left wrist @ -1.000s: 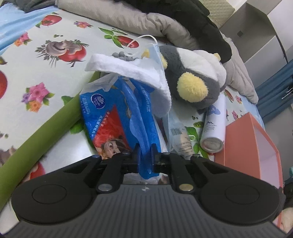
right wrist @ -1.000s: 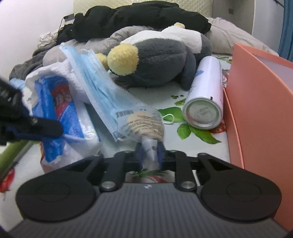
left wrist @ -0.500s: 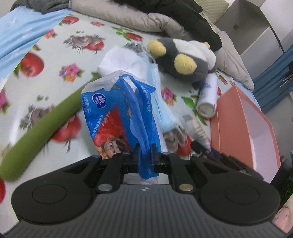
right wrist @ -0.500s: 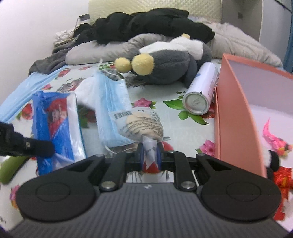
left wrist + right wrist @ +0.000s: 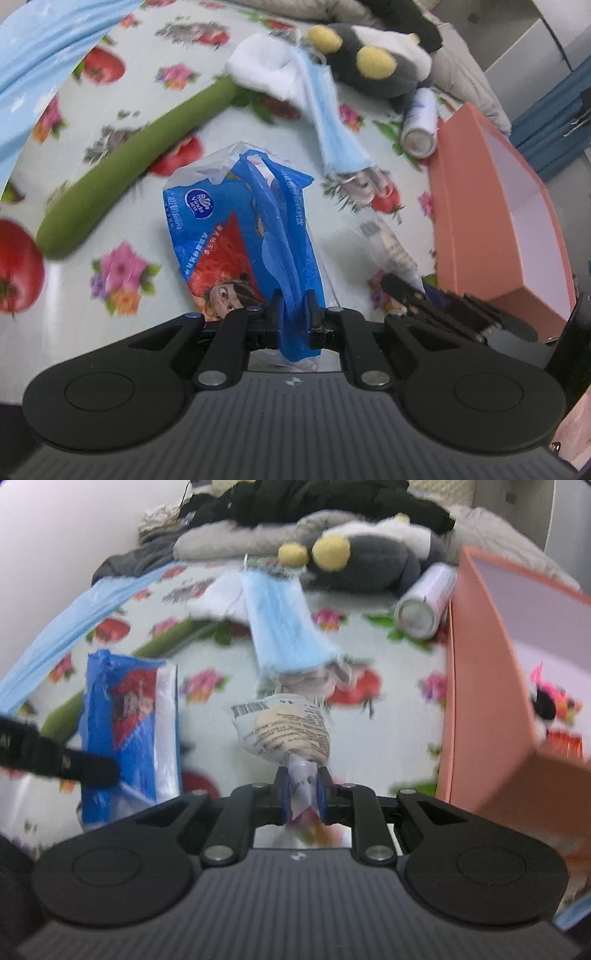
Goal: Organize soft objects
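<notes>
Left gripper (image 5: 293, 314): jaws clamped on blue tissue pack (image 5: 236, 229). Right gripper (image 5: 303, 794): jaws just eased wider, small clear packet (image 5: 282, 727) pinched between them, beside orange box (image 5: 476, 701).

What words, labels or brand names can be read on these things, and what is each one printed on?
"Vinda": white logo on the blue tissue pack held by the left gripper.
Chinese lettering on that pack: too small to read.
Barcode and print on the clear packet in the right gripper: blurred.
White can: unreadable.
</notes>
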Motion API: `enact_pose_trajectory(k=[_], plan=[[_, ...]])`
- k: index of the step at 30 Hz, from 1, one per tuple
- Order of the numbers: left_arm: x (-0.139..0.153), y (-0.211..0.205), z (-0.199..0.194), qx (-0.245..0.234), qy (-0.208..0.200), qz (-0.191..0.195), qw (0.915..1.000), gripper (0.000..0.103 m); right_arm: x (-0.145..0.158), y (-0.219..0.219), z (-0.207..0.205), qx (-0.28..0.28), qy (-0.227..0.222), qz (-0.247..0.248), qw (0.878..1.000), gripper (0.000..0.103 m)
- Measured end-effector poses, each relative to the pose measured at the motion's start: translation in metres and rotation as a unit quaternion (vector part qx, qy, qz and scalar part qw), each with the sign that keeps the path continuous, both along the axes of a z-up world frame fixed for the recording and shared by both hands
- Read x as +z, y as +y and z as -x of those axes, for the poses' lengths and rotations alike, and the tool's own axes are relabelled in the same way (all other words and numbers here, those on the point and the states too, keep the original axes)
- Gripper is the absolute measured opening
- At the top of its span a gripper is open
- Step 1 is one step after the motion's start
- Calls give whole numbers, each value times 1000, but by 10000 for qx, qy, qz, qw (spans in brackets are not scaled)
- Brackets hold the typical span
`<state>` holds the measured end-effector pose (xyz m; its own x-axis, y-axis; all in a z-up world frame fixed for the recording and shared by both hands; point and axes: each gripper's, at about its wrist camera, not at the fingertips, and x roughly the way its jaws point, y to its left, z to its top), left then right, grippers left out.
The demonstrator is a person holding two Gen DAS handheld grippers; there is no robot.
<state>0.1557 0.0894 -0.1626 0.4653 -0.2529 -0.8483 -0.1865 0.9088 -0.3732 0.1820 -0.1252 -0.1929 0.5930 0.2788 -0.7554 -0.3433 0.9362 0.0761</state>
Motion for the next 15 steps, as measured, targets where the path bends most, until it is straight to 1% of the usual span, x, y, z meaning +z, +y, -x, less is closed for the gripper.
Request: enact_pose_trajectory(k=[2,4,5,6,7,8,9,11,13,15], plan=[[-3,3,5,17,12,39,10000,13,-6,-4,8,11,176,-78,9998,23],[-4,5,9,67,15,35,10000,13,-8,-8,14,62,218,-250,9994,36],[-3,6,13,104,-16,57,9999,13,-7,-10,17,84,224,-279,9993,50],[-3,7,15,140,-45,72,9999,13,-7,-12,18,99,243,-313,9992,62],[-3,8,16,170,-48,84,9998,14,-6,-14,19,102,258,-345,9990,64],[-2,9,17,225,-77,102,9997,20,-5,-15,20,111,269,-377,9989,62],[-1,11,18,309,-120,123,9994,31,-4,-16,21,132,281,-426,9986,62],[0,14,20,461,-196,176,9986,39,-1,-17,21,173,260,-536,9981,62],[1,12,18,488,-256,151,9984,39,2,-16,20,223,198,-599,9978,62],[3,9,17,481,-325,147,9982,40,6,-14,21,256,28,-595,9979,62]])
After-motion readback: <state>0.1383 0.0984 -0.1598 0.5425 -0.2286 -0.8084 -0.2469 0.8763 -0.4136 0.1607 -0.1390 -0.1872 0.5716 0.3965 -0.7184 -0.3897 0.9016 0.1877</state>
